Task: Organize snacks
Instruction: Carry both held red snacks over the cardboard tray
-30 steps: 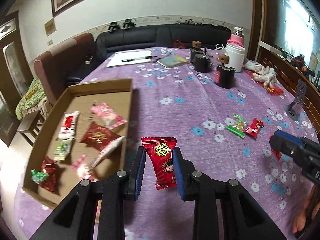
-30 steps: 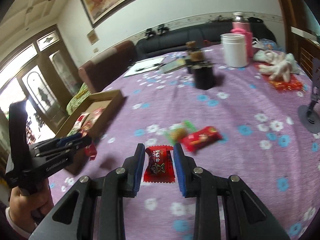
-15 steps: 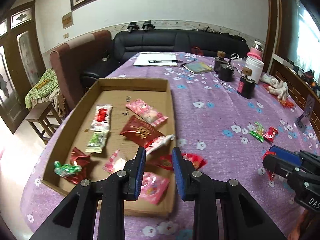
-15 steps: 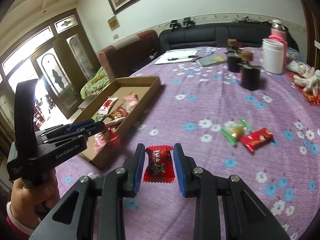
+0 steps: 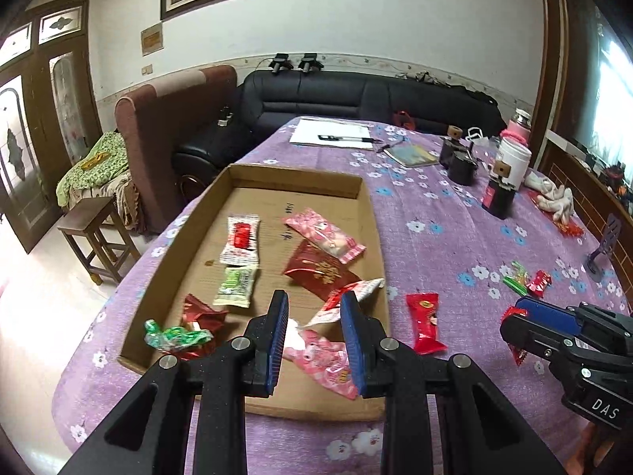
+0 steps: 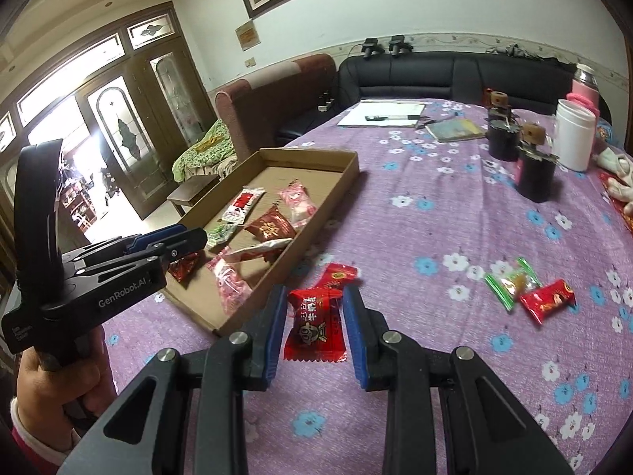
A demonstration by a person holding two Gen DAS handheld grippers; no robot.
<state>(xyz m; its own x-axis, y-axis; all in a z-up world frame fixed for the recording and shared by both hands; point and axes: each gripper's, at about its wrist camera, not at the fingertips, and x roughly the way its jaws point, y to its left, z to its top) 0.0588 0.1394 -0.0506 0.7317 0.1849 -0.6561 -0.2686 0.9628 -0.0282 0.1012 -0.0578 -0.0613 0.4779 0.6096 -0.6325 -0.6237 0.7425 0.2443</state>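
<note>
The right gripper (image 6: 314,326) clamps a red candy packet (image 6: 315,326), low in the frame's centre, beside the cardboard box (image 6: 324,213). It looks light, crinkly and slippery; its padded middle seems the safest hold. The left gripper (image 5: 312,338), over the box, holds nothing, its fingers narrowly apart. Three wrapped snacks lie on the purple surface (image 6: 435,245); roughly nine sit in the box.
</note>
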